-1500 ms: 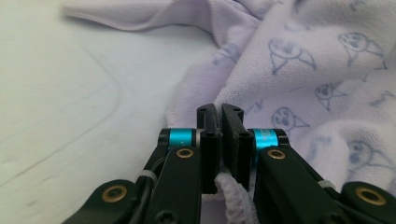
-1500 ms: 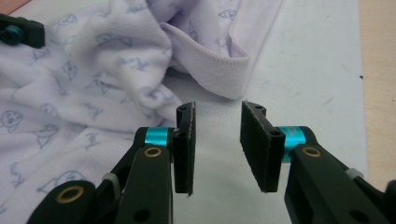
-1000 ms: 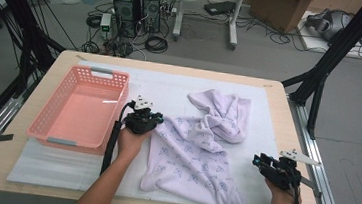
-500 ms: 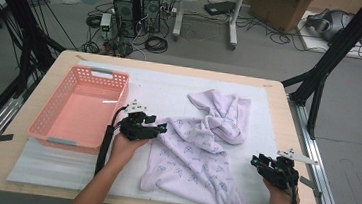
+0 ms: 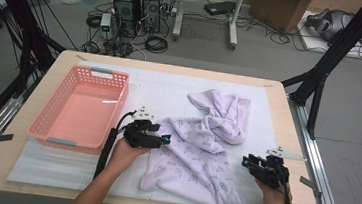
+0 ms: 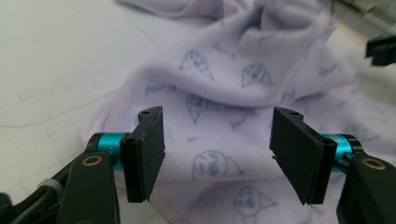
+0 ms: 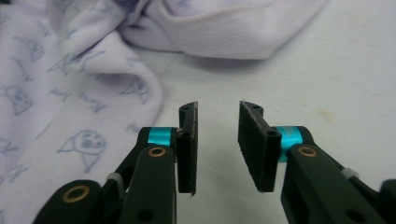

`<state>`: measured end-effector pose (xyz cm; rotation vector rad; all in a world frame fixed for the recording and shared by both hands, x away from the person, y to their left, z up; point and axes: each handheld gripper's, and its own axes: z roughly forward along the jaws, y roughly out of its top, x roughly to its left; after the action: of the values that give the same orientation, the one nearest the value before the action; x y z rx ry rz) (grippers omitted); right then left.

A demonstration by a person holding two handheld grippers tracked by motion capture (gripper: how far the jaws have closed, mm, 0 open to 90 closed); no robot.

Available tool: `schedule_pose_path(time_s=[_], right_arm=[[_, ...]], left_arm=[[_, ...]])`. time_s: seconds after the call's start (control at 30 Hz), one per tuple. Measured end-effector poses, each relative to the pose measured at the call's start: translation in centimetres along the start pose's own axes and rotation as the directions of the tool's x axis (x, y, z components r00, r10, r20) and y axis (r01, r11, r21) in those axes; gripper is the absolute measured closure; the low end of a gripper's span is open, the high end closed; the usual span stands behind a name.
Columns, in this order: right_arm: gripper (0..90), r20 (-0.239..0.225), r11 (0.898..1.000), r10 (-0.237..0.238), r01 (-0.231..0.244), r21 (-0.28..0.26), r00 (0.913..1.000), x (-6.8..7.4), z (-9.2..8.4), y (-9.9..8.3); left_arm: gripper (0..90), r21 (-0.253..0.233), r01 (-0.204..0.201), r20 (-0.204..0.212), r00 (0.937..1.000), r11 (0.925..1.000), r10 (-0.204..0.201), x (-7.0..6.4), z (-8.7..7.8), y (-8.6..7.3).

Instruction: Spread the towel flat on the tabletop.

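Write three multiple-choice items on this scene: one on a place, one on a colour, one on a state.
1. Where is the basket?
A. left of the cloth
B. on the cloth
C. on the floor

2. What colour is the cloth?
A. green
B. pale lilac with printed figures
C. black

3. How is the left gripper?
A. shut on the basket
B. shut on the cloth
C. open above the cloth

Answers:
1. A, the high view shows it at the table's left part.
2. B, seen in both gripper views.
3. C, its jaws, which have just been opening, stand apart with nothing pinched.
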<state>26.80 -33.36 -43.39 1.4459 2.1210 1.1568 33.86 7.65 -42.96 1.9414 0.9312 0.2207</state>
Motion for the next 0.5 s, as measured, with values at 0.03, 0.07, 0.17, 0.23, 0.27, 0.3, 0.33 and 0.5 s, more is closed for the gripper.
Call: schedule_pose_path(time_s=[0.03,0.07,0.17,0.23,0.27,0.3,0.33,0.5], right_arm=[[65.4,-0.014,1.000,-0.003,0.003,0.010,0.9999,0.4,0.4,0.0],[65.1,-0.017,1.000,-0.020,0.021,0.022,0.9996,0.7,0.8,0.1],[64.4,-0.026,0.998,-0.048,0.049,0.049,0.9985,1.6,1.9,0.2],[64.9,-0.031,0.995,-0.066,0.068,0.071,0.9973,2.1,2.7,0.2],[65.0,-0.031,0.994,-0.074,0.077,0.078,0.9968,2.4,3.0,0.3],[66.8,-0.021,0.993,-0.085,0.087,0.075,0.9962,2.6,3.1,0.3],[68.4,-0.033,0.994,-0.080,0.082,0.076,0.9963,2.7,3.2,0.4],[76.2,-0.040,0.991,-0.109,0.112,0.080,0.9933,3.4,3.5,0.6]], left_arm=[[35.4,0.008,-0.002,-0.013,0.9999,1.0000,0.003,0.0,0.2,-0.1],[35.4,0.014,-0.008,-0.031,0.9995,0.9999,0.009,0.0,0.3,-0.1],[35.4,0.024,-0.014,-0.080,0.9967,0.9996,0.016,0.2,0.5,-0.2],[35.0,0.034,-0.016,-0.112,0.9935,0.9993,0.020,0.4,0.3,-0.2],[34.6,0.034,-0.010,-0.122,0.9925,0.9994,0.014,0.5,0.2,-0.2],[34.2,0.037,-0.010,-0.129,0.9916,0.9993,0.014,0.5,0.2,-0.2],[33.9,0.042,-0.011,-0.135,0.9906,0.9991,0.017,0.6,0.2,-0.3],[33.9,0.089,-0.018,-0.132,0.9908,0.9958,0.029,0.3,1.1,-1.3]])
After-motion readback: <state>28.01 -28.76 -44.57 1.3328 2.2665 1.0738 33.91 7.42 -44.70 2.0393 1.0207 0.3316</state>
